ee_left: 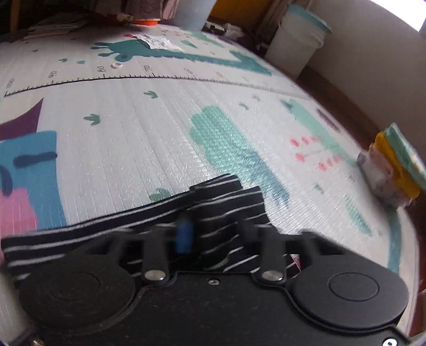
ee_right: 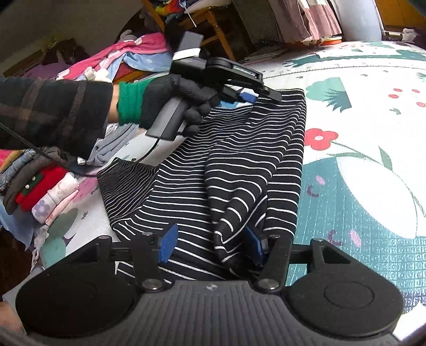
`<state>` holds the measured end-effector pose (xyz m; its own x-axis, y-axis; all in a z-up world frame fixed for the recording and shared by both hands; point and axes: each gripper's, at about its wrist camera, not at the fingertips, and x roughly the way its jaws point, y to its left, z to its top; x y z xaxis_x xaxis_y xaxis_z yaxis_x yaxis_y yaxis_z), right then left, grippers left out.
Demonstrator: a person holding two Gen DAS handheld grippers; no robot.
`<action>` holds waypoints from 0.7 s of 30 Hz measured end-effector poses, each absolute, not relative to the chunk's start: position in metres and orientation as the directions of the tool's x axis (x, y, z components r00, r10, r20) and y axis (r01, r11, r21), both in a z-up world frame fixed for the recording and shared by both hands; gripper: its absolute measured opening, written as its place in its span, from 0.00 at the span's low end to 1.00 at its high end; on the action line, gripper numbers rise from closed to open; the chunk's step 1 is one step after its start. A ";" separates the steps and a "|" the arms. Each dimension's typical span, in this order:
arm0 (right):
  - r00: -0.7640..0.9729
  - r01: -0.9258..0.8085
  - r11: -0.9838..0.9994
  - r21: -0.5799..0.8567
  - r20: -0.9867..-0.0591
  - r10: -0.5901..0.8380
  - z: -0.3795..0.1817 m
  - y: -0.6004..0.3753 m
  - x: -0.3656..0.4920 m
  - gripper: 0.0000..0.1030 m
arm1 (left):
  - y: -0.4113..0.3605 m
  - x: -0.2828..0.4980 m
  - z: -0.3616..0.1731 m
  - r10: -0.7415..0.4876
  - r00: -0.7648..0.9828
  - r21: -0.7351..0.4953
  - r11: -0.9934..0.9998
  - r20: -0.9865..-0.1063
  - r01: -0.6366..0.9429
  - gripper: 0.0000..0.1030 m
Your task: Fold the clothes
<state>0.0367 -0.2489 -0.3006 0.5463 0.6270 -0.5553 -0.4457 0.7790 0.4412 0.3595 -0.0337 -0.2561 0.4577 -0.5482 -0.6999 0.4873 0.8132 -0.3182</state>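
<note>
A black top with thin white stripes (ee_right: pixel 186 191) lies flat on the patterned play mat (ee_right: pixel 359 186). One sleeve (ee_right: pixel 239 173) is folded across its body. My right gripper (ee_right: pixel 211 244) stands open at the near edge, and the sleeve's cuff lies between its blue pads (ee_right: pixel 169 244). A gloved hand (ee_right: pixel 173 98) holds my left gripper (ee_right: pixel 247 97) at the garment's far edge. In the left wrist view the striped cloth (ee_left: pixel 218 197) lies under and between the parted fingers of the left gripper (ee_left: pixel 215 231). That view is blurred.
A pile of folded clothes (ee_right: pixel 50 191) sits left of the garment, with a heap of loose clothes (ee_right: pixel 133 58) and a wooden chair (ee_right: pixel 213 24) behind. Another folded stack (ee_left: pixel 394 165) rests at the mat's right edge, and a white bucket (ee_left: pixel 293 45) stands beyond.
</note>
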 end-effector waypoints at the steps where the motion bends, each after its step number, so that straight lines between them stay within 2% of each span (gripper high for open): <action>1: 0.545 -0.444 0.778 0.444 -0.555 0.628 -0.301 -0.249 0.037 0.51 | -0.035 0.358 -0.252 -0.566 0.459 -0.320 0.799 -0.685 0.508 0.08; 5: 0.540 -0.439 0.773 0.457 -0.554 0.634 -0.304 -0.252 0.038 0.52 | -0.018 0.354 -0.236 -0.661 0.521 -0.445 0.750 -0.541 0.489 0.08; 6: 0.539 -0.440 0.771 0.460 -0.551 0.637 -0.305 -0.252 0.038 0.52 | -0.016 0.355 -0.238 -0.653 0.530 -0.454 0.757 -0.541 0.469 0.08; 9: 0.535 -0.435 0.764 0.476 -0.546 0.645 -0.306 -0.254 0.039 0.52 | -0.018 0.361 -0.258 -0.574 0.510 -0.397 0.816 -0.641 0.420 0.08; 11: 0.532 -0.433 0.762 0.481 -0.546 0.647 -0.305 -0.255 0.039 0.52 | -0.019 0.362 -0.267 -0.545 0.499 -0.377 0.834 -0.674 0.402 0.08; 16: 0.529 -0.426 0.761 0.489 -0.548 0.648 -0.304 -0.257 0.037 0.52 | -0.020 0.358 -0.260 -0.538 0.522 -0.374 0.841 -0.662 0.392 0.08; 19: 0.525 -0.417 0.765 0.491 -0.557 0.644 -0.305 -0.258 0.037 0.51 | -0.012 0.350 -0.242 -0.587 0.571 -0.442 0.809 -0.574 0.388 0.08; 21: 0.526 -0.390 0.753 0.530 -0.543 0.655 -0.308 -0.262 0.039 0.51 | -0.017 0.350 -0.247 -0.570 0.563 -0.425 0.821 -0.598 0.381 0.08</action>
